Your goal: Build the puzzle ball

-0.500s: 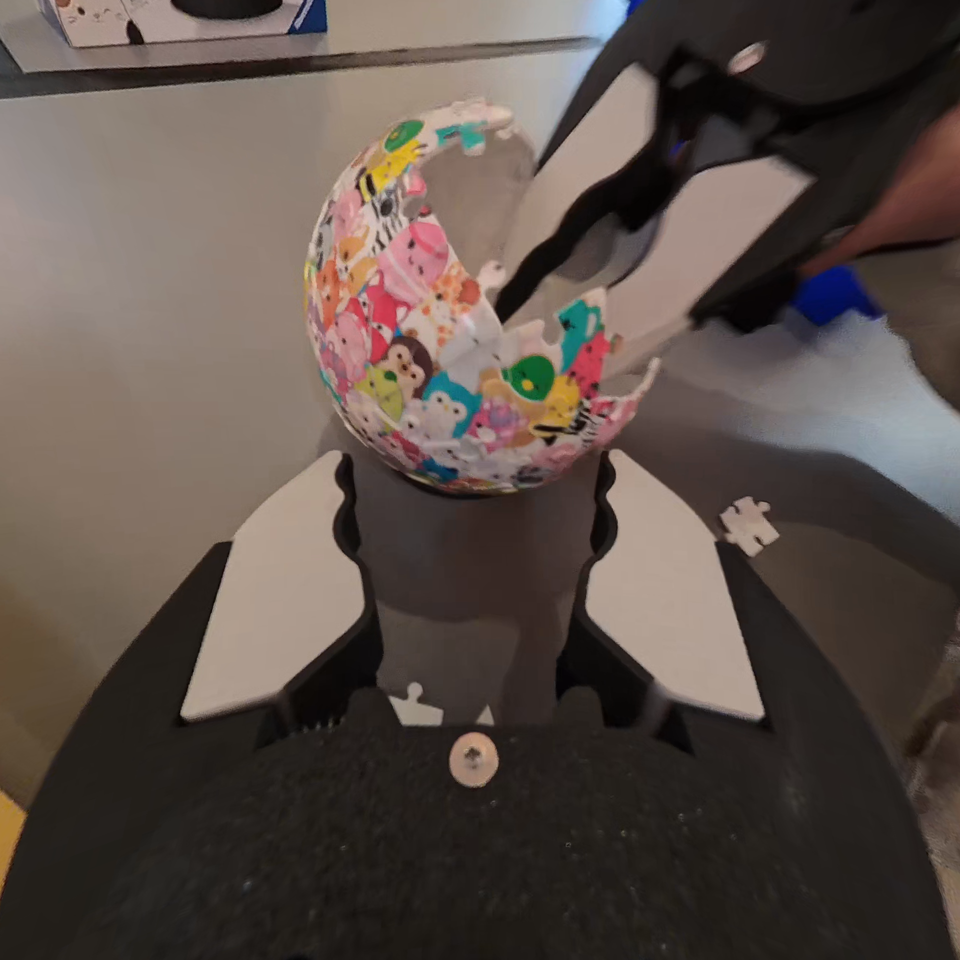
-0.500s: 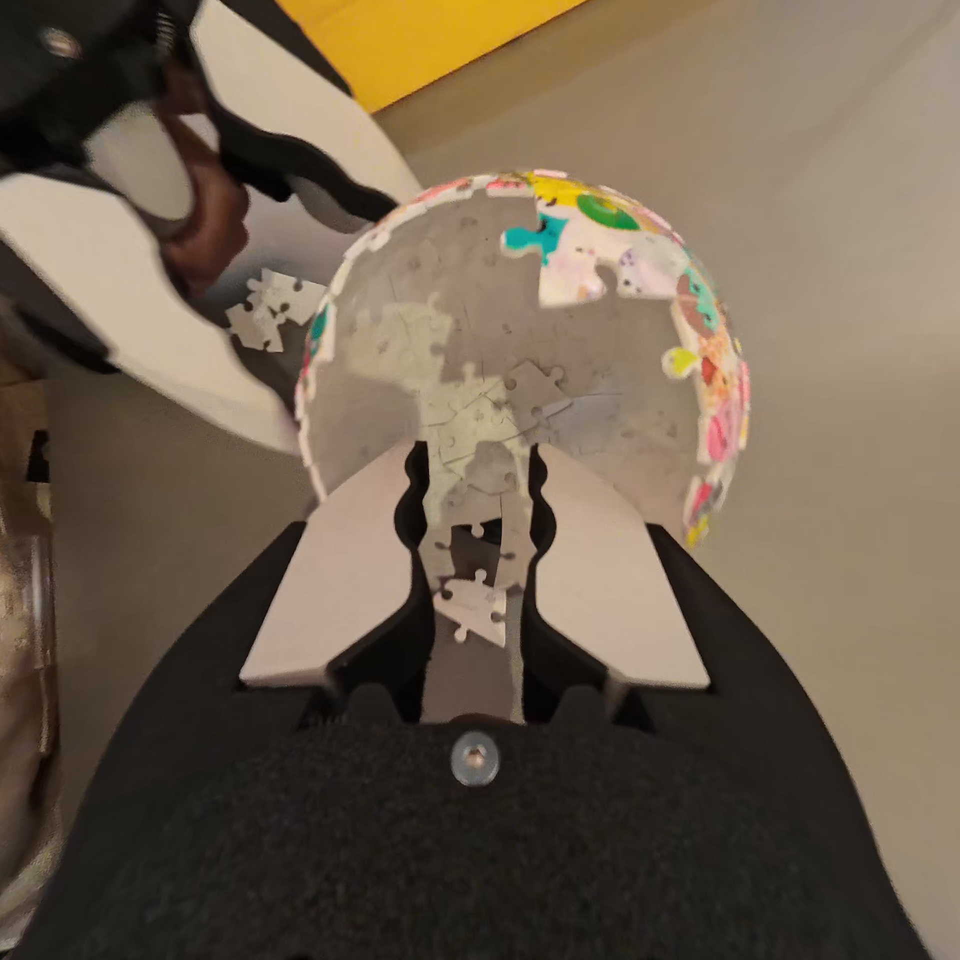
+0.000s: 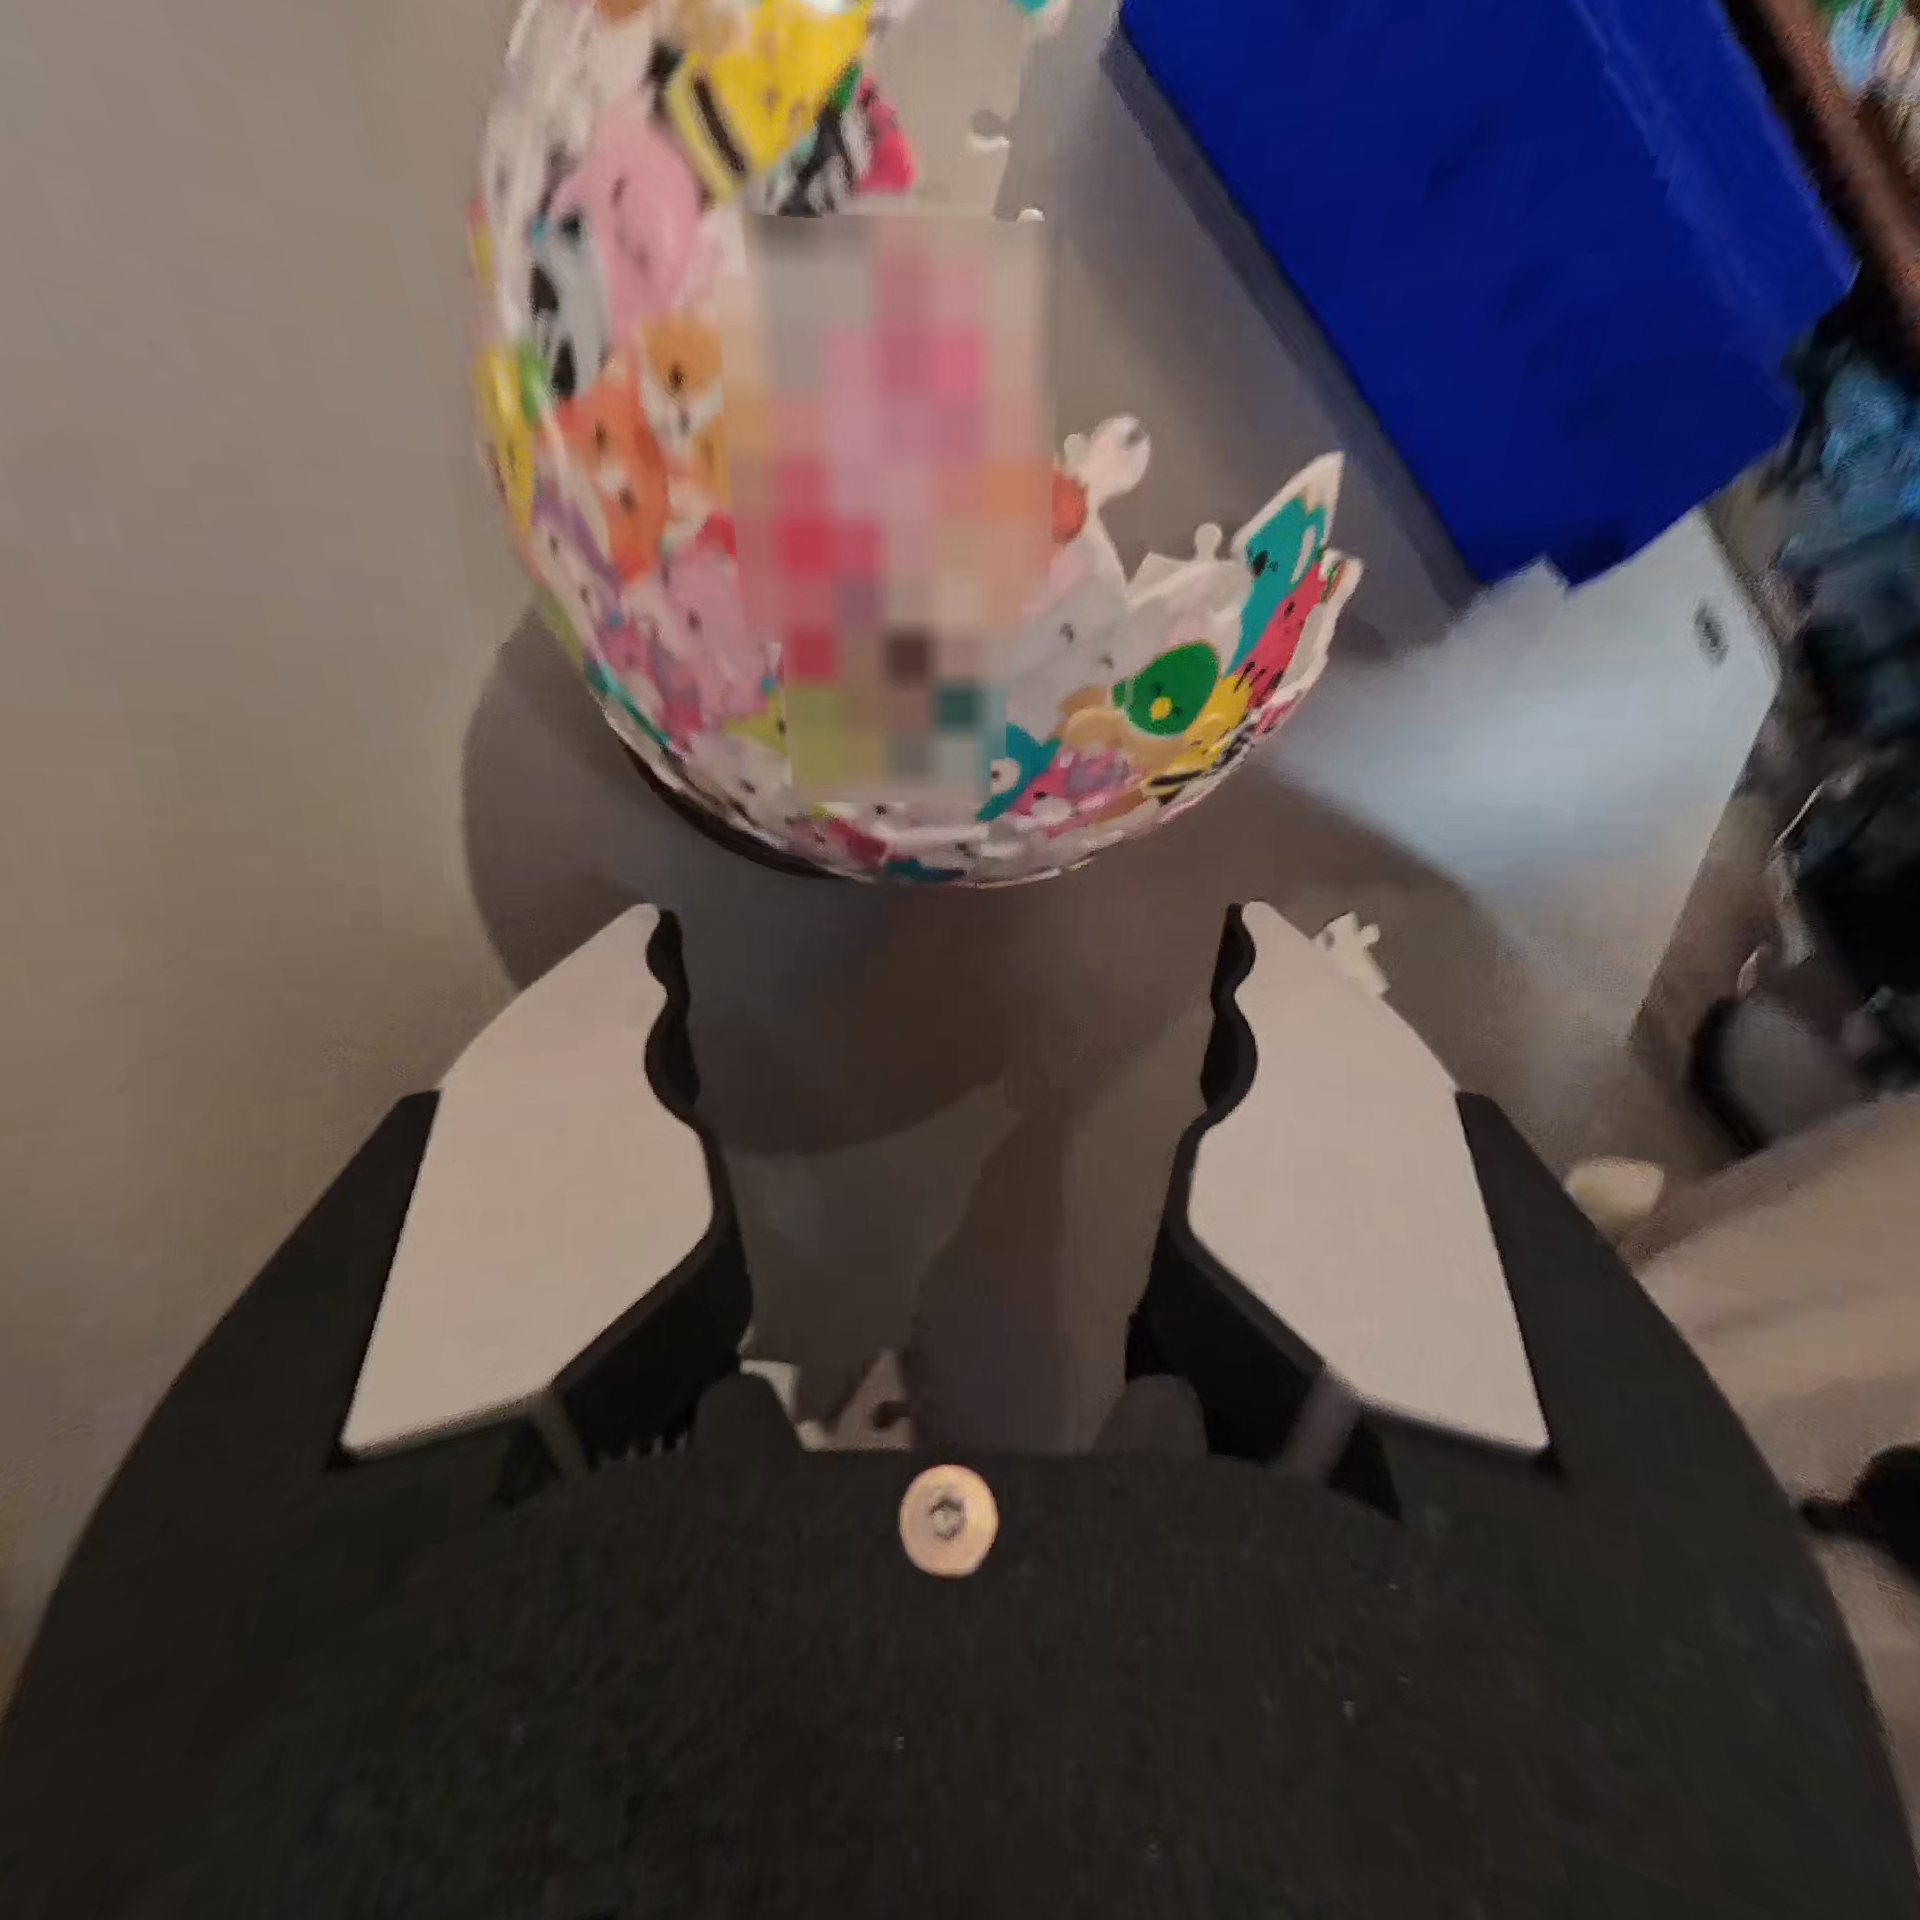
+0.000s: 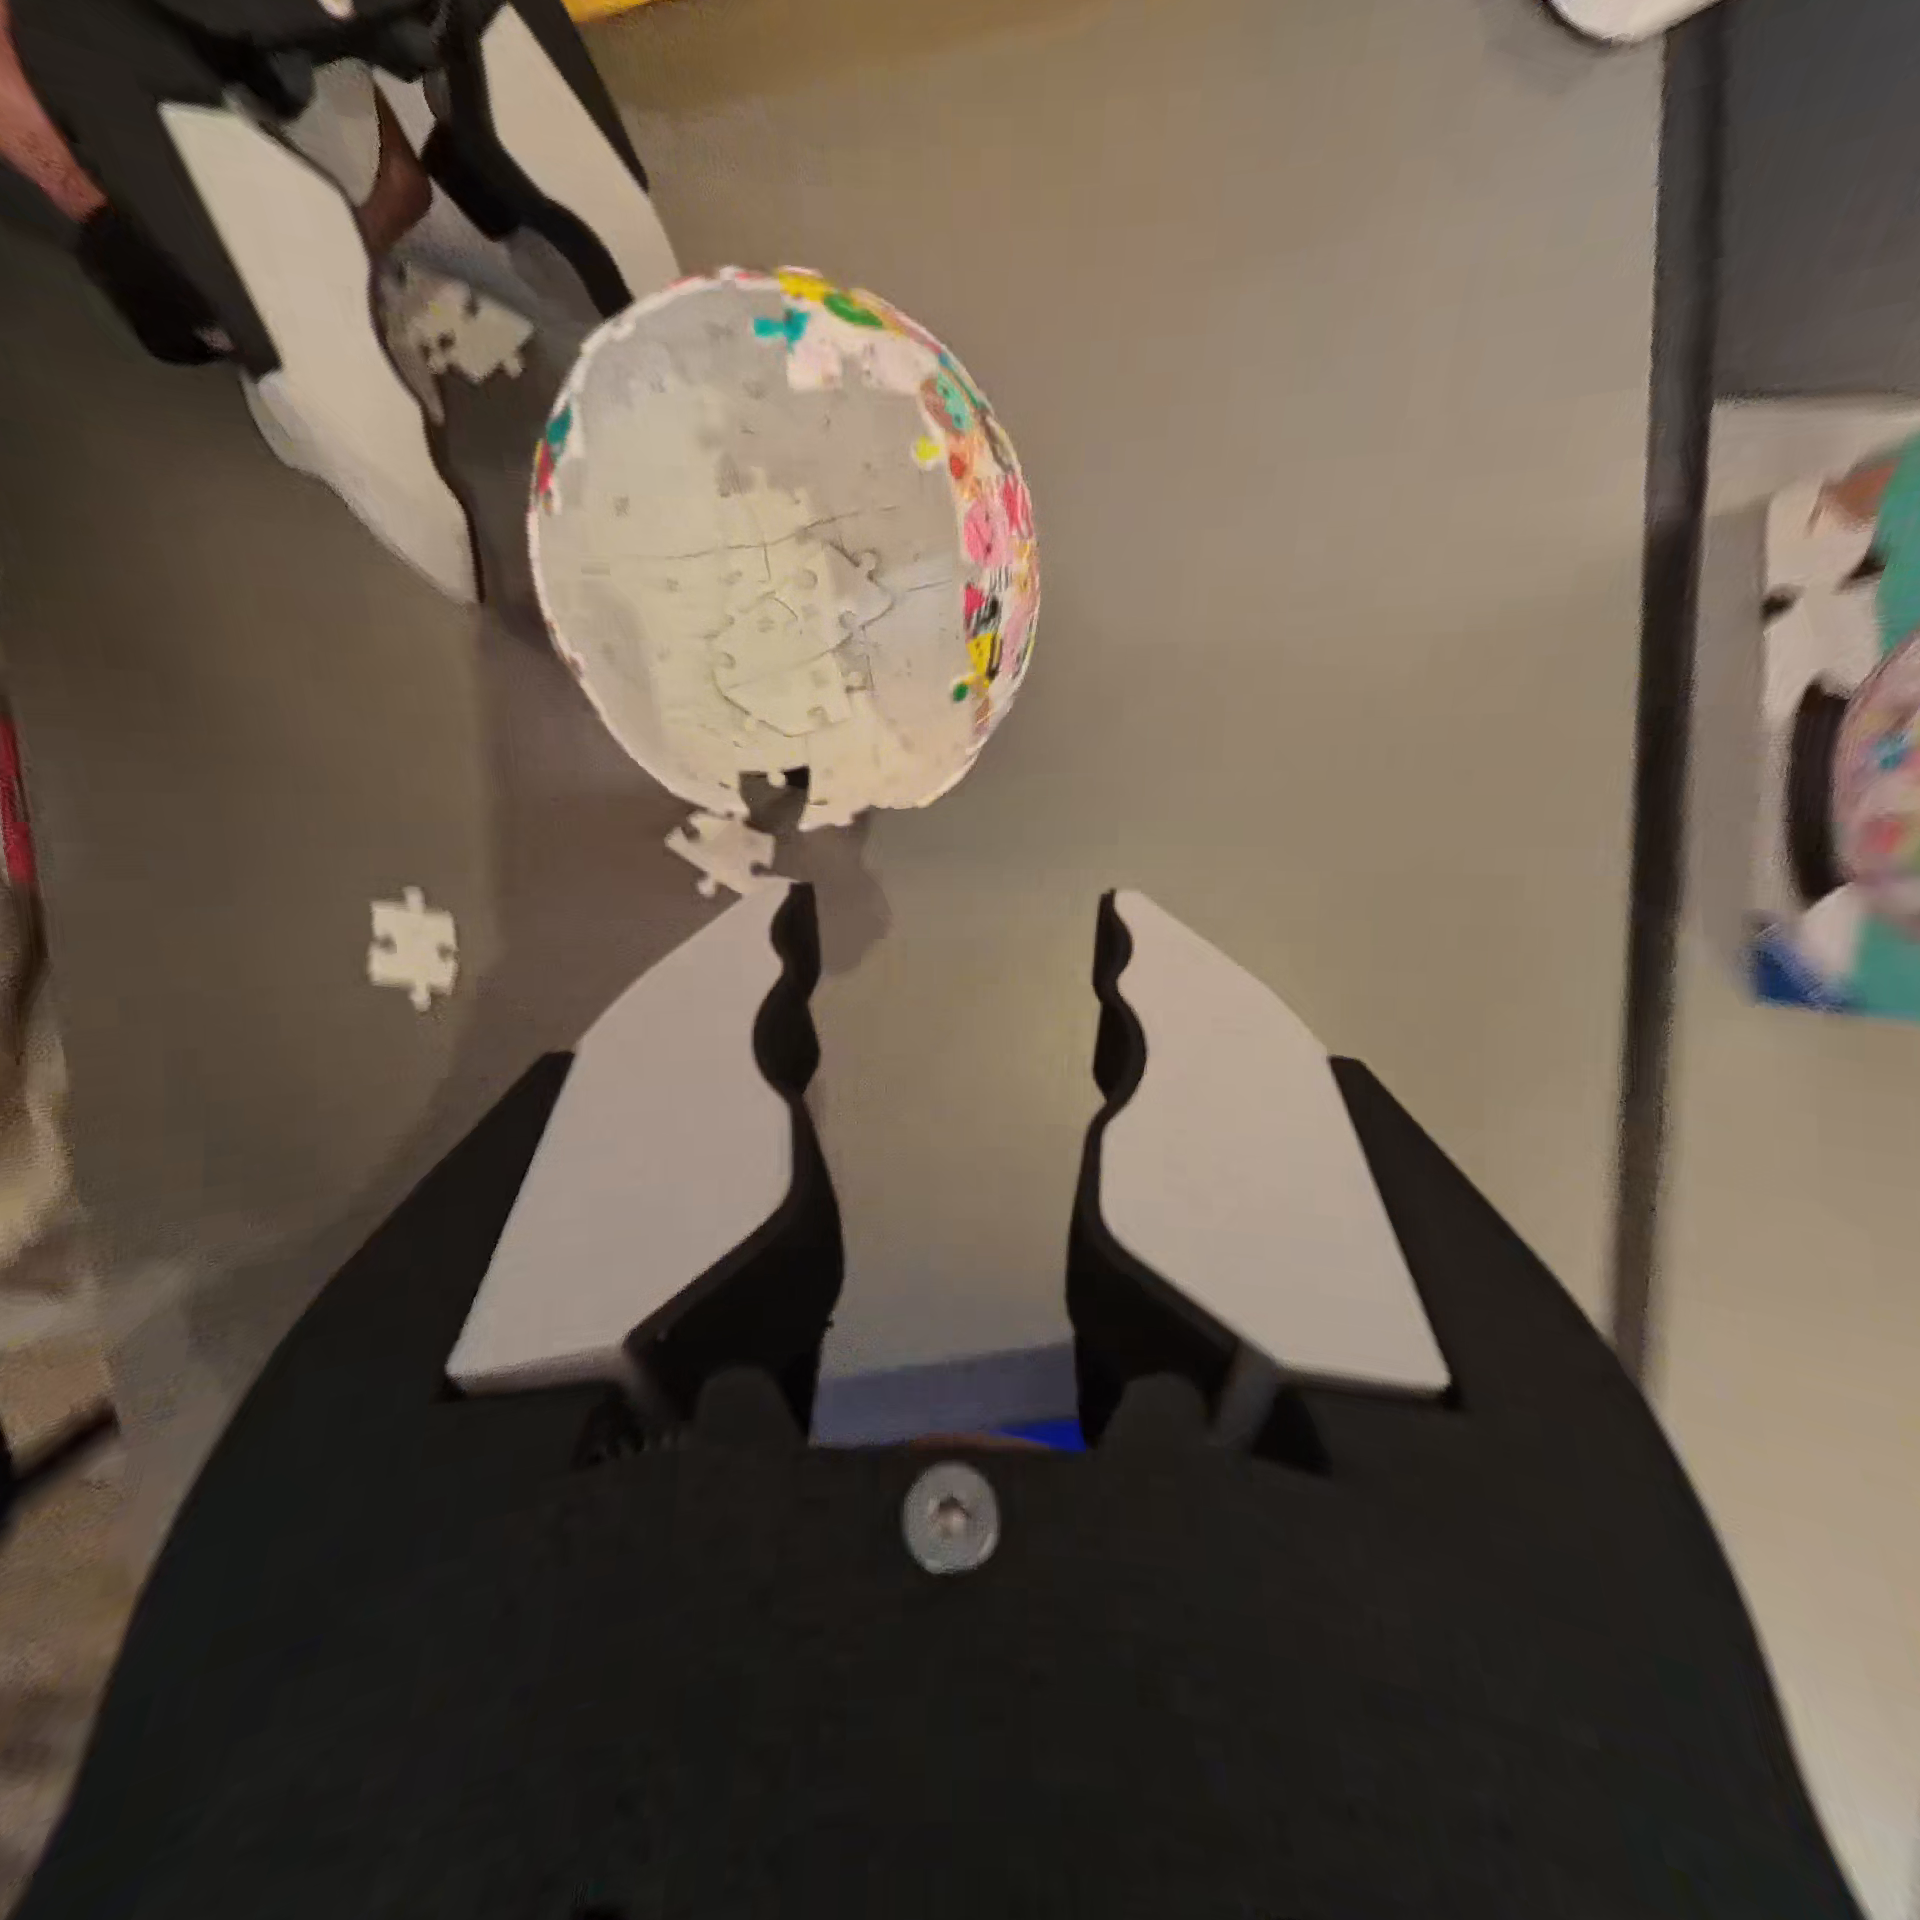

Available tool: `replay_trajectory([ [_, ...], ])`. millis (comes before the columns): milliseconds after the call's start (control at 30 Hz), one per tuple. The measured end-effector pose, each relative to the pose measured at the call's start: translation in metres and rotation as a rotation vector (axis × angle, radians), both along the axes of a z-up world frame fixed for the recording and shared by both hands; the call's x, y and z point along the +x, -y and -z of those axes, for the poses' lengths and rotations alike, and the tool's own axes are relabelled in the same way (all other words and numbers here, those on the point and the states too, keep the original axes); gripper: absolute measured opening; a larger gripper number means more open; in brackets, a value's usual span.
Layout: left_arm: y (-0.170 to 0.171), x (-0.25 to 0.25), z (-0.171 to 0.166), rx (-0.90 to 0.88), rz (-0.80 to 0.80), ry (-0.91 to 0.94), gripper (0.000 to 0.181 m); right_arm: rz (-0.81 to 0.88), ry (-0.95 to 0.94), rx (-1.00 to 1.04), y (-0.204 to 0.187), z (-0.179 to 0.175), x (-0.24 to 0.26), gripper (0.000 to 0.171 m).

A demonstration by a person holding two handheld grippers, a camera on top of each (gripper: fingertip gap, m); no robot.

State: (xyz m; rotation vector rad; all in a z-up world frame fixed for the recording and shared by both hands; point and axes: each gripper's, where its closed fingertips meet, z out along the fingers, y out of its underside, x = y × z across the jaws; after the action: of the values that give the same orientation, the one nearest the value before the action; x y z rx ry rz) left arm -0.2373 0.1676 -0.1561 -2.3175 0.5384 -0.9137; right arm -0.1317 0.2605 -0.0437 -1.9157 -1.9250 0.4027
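Note:
The partly built puzzle ball (image 3: pixel 644 436) is an open shell with colourful cartoon animals outside and grey inside, resting on the grey table. Its open side faces the right wrist view (image 4: pixel 769 540). My left gripper (image 3: pixel 945 914) is open and empty, just short of the ball's foot. My right gripper (image 4: pixel 951 894) is open and empty, a little back from the ball. The left gripper's fingers (image 4: pixel 312 343) show at the upper left, beside the ball. Loose grey pieces lie by the ball's foot (image 4: pixel 722 847), to the left (image 4: pixel 414 945) and behind (image 4: pixel 468 332).
A blue box (image 3: pixel 1507 260) stands right of the ball in the left wrist view. One loose piece (image 3: pixel 1351 945) lies by my left gripper's right fingertip. A dark strip (image 4: pixel 1662 623) crosses the table at the right, with a printed puzzle box (image 4: pixel 1849 727) beyond it.
My right gripper has pulled back out of the ball's opening and opened wider; it no longer shows in the left wrist view. My left gripper has moved closer to the ball.

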Motion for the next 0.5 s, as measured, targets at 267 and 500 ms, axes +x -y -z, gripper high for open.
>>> replay_trajectory([
  [267,0.009,0.038,0.005,-0.055,-0.205,0.128,0.093,-0.404,0.233,-0.674,-0.008,0.050,-0.043,0.050],
  [500,-0.014,0.021,-0.022,-0.060,-0.269,0.166,0.089,-0.381,0.220,-0.755,-0.004,0.068,-0.051,0.066],
])
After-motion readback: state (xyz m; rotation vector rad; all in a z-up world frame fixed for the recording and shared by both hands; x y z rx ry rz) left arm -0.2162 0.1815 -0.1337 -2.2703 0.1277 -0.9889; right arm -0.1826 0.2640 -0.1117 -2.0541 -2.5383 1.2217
